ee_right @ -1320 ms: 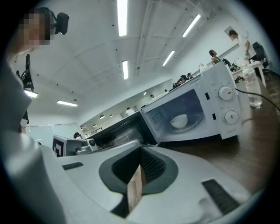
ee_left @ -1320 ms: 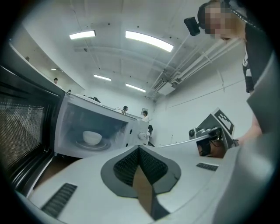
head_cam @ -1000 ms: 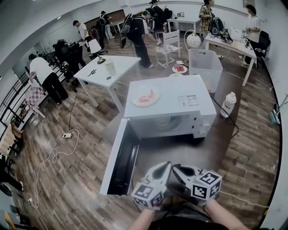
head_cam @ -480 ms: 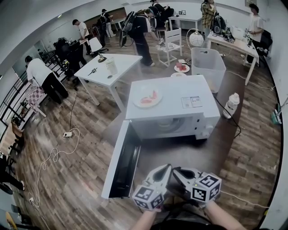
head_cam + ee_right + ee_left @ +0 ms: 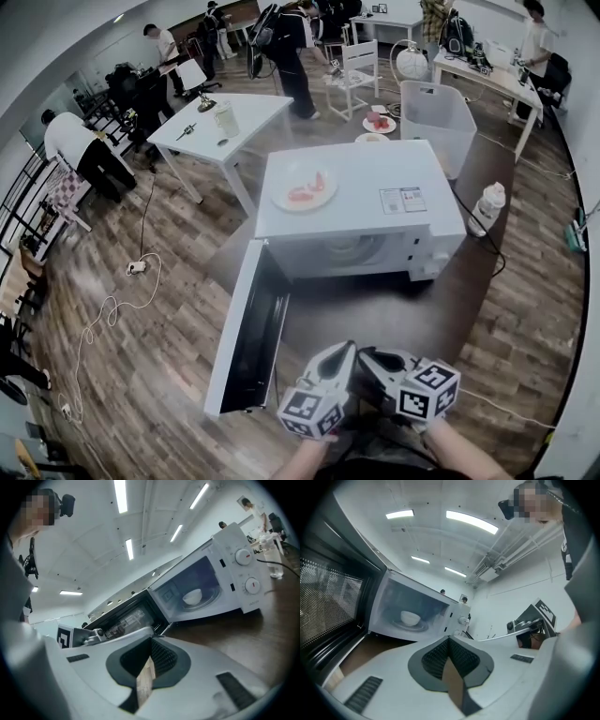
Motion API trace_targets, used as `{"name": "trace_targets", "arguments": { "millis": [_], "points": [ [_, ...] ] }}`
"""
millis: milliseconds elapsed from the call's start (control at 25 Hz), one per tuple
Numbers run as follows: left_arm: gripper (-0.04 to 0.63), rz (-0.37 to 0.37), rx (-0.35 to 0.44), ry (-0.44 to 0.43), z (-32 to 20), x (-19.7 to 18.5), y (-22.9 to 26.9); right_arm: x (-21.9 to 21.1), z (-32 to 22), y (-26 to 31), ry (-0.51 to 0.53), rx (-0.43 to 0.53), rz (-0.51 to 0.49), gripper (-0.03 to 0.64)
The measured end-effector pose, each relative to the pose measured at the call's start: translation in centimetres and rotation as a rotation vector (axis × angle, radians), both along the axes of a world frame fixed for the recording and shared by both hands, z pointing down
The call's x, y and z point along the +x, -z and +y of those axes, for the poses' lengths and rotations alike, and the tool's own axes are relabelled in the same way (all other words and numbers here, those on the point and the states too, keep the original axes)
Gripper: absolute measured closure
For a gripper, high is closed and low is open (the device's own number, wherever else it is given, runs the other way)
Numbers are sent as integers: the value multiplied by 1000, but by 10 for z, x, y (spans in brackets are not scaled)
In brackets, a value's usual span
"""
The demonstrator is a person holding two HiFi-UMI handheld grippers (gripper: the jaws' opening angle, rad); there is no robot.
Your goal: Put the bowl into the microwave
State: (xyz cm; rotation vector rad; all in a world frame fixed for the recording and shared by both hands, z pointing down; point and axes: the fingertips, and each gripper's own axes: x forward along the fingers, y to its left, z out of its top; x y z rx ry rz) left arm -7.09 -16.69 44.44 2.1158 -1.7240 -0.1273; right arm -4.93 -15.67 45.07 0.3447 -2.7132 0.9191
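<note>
**White bowl sitting in the microwave, door hanging open**

Left gripper is showing its jaws pressed together, nothing between them. Right gripper is reading the same: pads meeting, empty. Both are hovering side by side over the near edge of the brown table, tips pointing at the microwave and well apart from it.

The door is standing wide open on the left side. The bowl is sitting upright on the turntable inside the cavity. A plate with something pink is resting on the microwave's top.

Judgement: placement is looking complete, and shutting the door is probably what is remaining.

- Be pushing with the closed left jaws on the door's outer face, near its free edge.
- Be following its arc.
- Be keeping the right gripper out of the opening.
- Be slowing at the latch so the microwave is not sliding and the bowl is not rattling.
</note>
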Motion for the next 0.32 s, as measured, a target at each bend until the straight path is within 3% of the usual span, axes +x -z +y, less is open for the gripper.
{"name": "trace_targets", "arguments": {
  "millis": [320],
  "points": [
    [594, 9, -11, 17, -6, -9, -9, -10, -7, -6, 10, -11, -6, 617]
  ]
}}
